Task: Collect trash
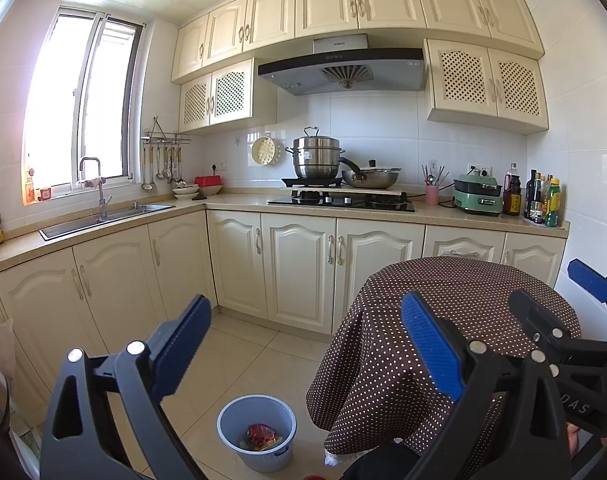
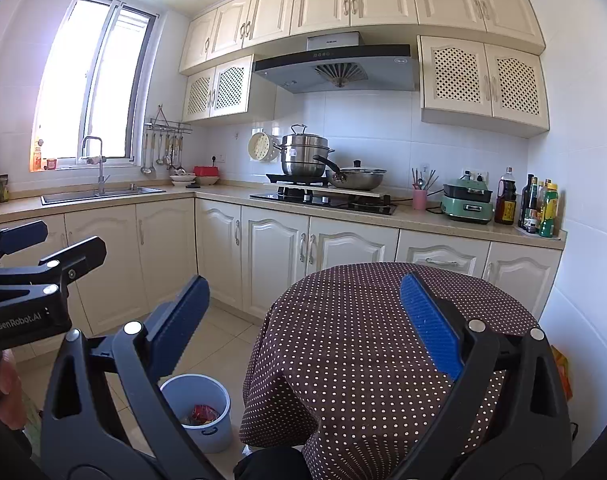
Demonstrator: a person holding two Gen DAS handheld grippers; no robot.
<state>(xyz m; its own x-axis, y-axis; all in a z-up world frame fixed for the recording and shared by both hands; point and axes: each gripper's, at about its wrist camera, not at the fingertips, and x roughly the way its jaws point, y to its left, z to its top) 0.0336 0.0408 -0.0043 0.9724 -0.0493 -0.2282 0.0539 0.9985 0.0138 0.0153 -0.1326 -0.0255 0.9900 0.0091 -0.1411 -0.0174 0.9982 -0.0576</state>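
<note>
1. Both grippers were held up with jaws spread wide and nothing between them: the left gripper [image 1: 307, 344] and the right gripper [image 2: 305, 320]
2. Trash, a red wrapper [image 1: 263, 436], lay inside the grey bin [image 1: 239, 412] on the floor tiles, at six o'clock in the left view
3. Just beside the bin, at three o'clock from it, stood the table under a brown dotted cloth [image 2: 343, 320], its top bare
4. At twelve o'clock, pots [image 1: 317, 158] sat on the stove
</note>
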